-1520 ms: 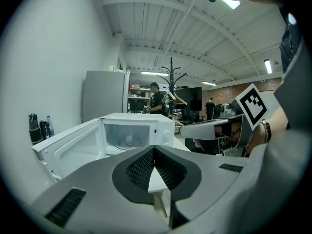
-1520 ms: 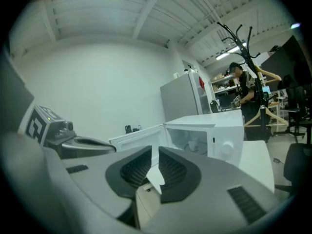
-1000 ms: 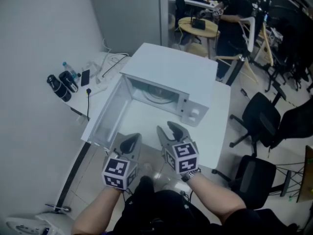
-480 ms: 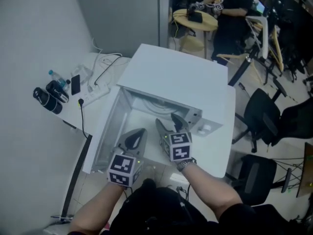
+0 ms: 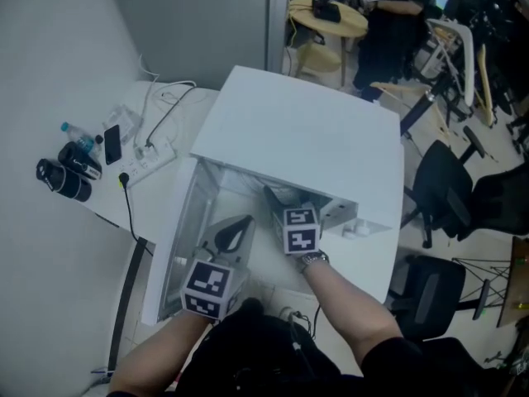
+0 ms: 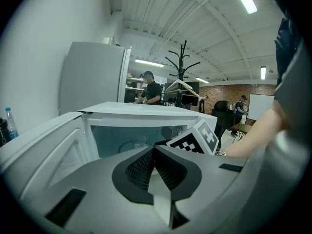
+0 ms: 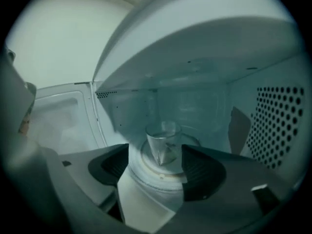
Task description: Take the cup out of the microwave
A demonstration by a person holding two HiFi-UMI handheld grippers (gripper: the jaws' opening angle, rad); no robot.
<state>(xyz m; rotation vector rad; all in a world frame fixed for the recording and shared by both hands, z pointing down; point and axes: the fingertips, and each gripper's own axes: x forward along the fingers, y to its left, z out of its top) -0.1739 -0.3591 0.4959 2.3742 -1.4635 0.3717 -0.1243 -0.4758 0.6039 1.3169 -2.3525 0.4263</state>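
Observation:
A white microwave (image 5: 306, 139) stands on the table with its door (image 5: 178, 238) swung open to the left. In the right gripper view a clear cup (image 7: 163, 143) stands upright on the glass turntable (image 7: 146, 177) inside the cavity. My right gripper (image 5: 285, 197) reaches into the opening. Its jaws have just been opening and stand wide, the cup just ahead between the tips (image 7: 155, 156), pads not touching it. My left gripper (image 5: 238, 226) hovers in front of the open cavity beside the door, jaws shut and empty (image 6: 153, 150). The head view hides the cup under the microwave's top.
A power strip with cables (image 5: 153, 151), a phone (image 5: 111, 143), a water bottle (image 5: 74, 131) and black items (image 5: 62, 180) lie on the table at the left. Office chairs (image 5: 446, 197) stand at the right. A person sits at a round table (image 5: 331, 15) behind.
Both grippers have moved forward toward the microwave. The right one has gone into the cavity and its jaws have spread. The left one has come up beside the open door.

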